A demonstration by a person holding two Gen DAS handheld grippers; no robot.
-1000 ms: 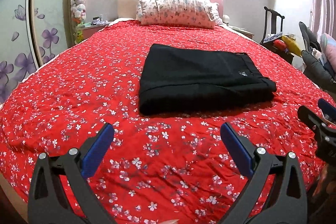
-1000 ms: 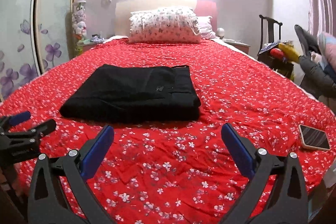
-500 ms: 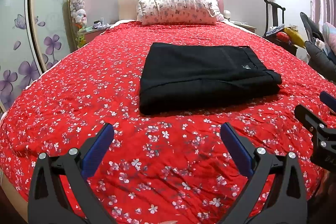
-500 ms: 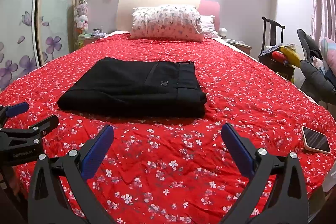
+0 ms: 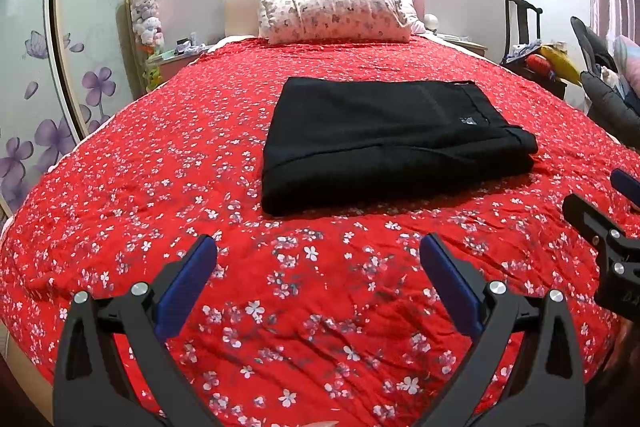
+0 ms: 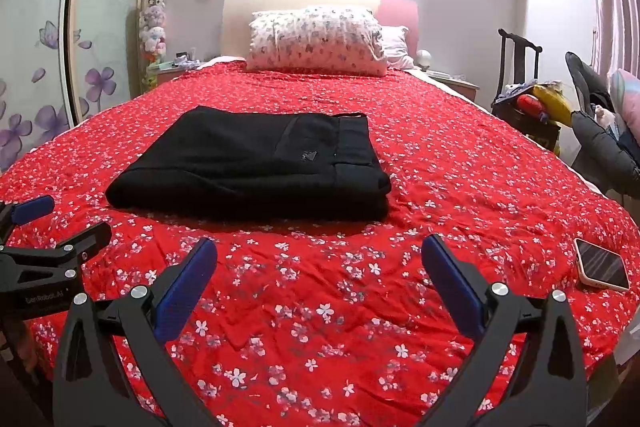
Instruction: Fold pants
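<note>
Black pants [image 5: 384, 139] lie folded into a flat rectangle on the red flowered bedspread [image 5: 160, 187], waistband end to the right. In the right wrist view the same pants [image 6: 256, 163] sit left of centre. My left gripper [image 5: 318, 259] is open above the spread, short of the pants' near edge, with nothing between its blue pads. My right gripper [image 6: 318, 261] is open as well, also apart from the pants. Each gripper shows at the edge of the other's view: the right gripper [image 5: 604, 211] and the left gripper [image 6: 52, 223].
A phone [image 6: 602, 265] lies on the bedspread near the right edge. A flowered pillow [image 5: 334, 11] rests against the headboard. A wardrobe with purple flowers [image 5: 48, 75] stands on the left; a dark chair with clothes and bags [image 5: 536, 55] stands on the right.
Both views have shifted slightly, so the pants sit a little higher and nearer. The pants themselves lie unchanged and both grippers stay open.
</note>
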